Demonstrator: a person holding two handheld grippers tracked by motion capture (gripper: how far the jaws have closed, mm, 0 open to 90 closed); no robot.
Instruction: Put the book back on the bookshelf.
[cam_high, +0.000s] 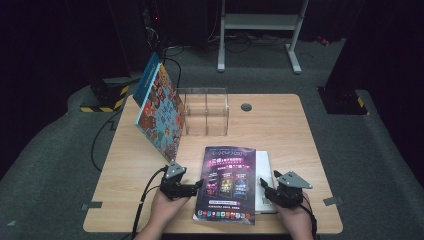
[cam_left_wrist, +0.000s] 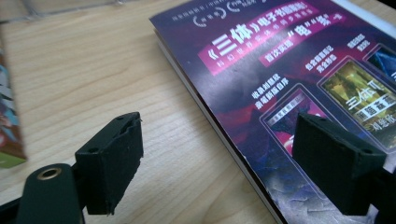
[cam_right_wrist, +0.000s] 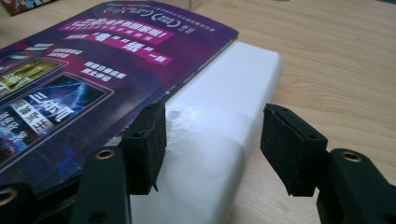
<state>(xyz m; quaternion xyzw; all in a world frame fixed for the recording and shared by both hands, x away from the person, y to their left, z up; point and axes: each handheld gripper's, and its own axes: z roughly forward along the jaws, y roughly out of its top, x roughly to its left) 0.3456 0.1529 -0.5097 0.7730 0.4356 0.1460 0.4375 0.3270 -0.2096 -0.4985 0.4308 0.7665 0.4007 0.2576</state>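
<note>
At the lower centre of the high view we are seeing a purple magazine (cam_high: 227, 182), its cover carrying magenta bands, white lettering and small coloured panels. Under its right edge we are seeing a plain white book (cam_high: 265, 182). At the upper left we are noting a blue-edged book (cam_high: 161, 107) patterned in orange and teal. Both black grippers (cam_high: 200, 184) (cam_high: 262, 184) are showing against a pale wood-grain table (cam_high: 280, 130).

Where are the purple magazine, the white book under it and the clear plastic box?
purple magazine (cam_high: 227, 175), high view, middle of its cover.
white book (cam_right_wrist: 224, 121), right gripper view, bare top beside the magazine's edge.
clear plastic box (cam_high: 206, 116), high view, its front wall.
</note>
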